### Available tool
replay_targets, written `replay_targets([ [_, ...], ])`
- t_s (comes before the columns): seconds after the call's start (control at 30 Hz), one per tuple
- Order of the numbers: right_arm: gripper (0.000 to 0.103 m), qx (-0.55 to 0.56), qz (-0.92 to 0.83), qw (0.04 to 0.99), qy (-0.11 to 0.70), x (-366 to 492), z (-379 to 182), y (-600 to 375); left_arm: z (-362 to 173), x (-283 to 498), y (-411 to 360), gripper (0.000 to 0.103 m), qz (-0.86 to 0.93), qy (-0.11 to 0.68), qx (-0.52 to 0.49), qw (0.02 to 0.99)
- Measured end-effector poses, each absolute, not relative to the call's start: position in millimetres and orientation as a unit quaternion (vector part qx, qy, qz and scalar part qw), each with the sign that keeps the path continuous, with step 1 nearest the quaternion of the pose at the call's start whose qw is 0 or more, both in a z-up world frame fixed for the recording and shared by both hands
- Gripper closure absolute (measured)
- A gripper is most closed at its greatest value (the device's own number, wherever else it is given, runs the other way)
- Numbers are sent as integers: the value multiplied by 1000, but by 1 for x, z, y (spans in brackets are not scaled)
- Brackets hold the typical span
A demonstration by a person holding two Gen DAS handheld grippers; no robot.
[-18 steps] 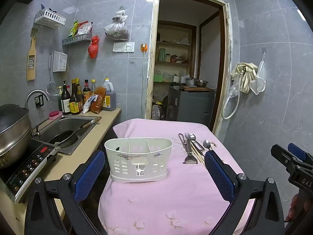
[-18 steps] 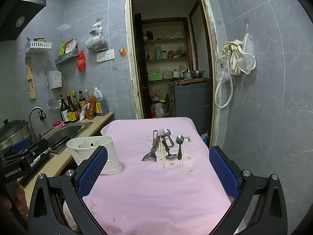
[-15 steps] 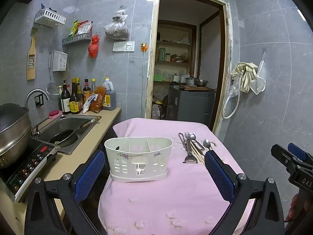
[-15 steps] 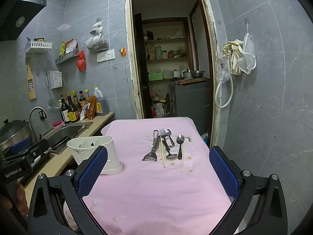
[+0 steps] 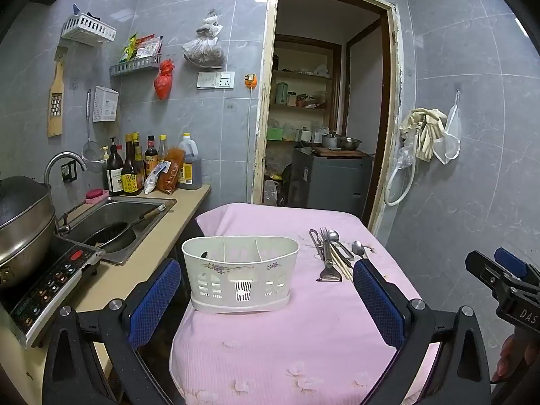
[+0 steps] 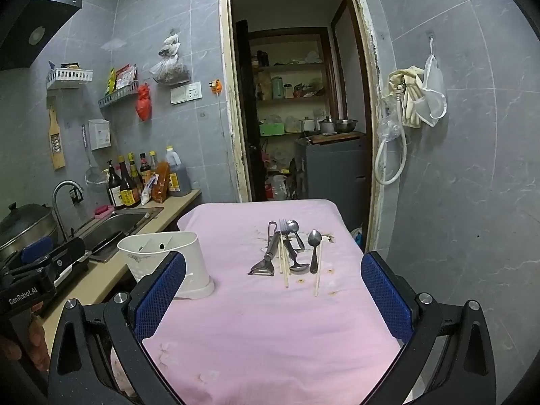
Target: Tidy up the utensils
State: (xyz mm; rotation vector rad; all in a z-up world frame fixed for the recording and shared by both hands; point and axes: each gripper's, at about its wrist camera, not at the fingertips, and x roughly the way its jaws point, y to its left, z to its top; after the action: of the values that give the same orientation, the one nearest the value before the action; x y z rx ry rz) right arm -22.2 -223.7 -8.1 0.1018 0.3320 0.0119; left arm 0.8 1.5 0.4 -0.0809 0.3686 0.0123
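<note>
A white utensil caddy (image 5: 240,271) with divided compartments stands on the pink-covered table (image 5: 303,337), straight ahead of my left gripper (image 5: 266,290), which is open and holds nothing. To the caddy's right lies a cluster of utensils (image 5: 332,253): a peeler (image 6: 266,256), a fork (image 6: 285,233), spoons (image 6: 314,246) and chopsticks (image 6: 283,263). My right gripper (image 6: 273,290) is open and hangs short of that cluster, well above the cloth. In the right wrist view the caddy (image 6: 165,260) stands at the left, partly behind the left pad.
A counter (image 5: 141,256) with a sink (image 5: 114,222), sauce bottles (image 5: 135,168), an induction cooker (image 5: 47,287) and a large pot (image 5: 20,226) runs along the left. An open doorway (image 5: 324,118) lies behind the table. The tiled wall (image 5: 472,168) closes in the right side.
</note>
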Motion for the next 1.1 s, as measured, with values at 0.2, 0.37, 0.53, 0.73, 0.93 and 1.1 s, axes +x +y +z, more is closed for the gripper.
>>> replay_targets([
  [0.2,1,51,7,985,167,-20,-11,-218,0,1,1,0,7,183,-40,982],
  [0.37,1,52,5,985,167,-19,-11,-219,0,1,1,0,6,182,-40,982],
  [0.53,1,51,8,984,168,-15,-16,-215,0,1,1,0,7,183,-40,982],
  [0.73,1,51,8,984,169,-14,-15,-216,0,1,1,0,7,183,-39,982],
  [0.93,1,51,8,984,170,-14,-15,-217,0,1,1,0,7,183,-39,982],
  [1.1,1,53,7,984,171,-13,-16,-214,0,1,0,0,7,184,-39,982],
])
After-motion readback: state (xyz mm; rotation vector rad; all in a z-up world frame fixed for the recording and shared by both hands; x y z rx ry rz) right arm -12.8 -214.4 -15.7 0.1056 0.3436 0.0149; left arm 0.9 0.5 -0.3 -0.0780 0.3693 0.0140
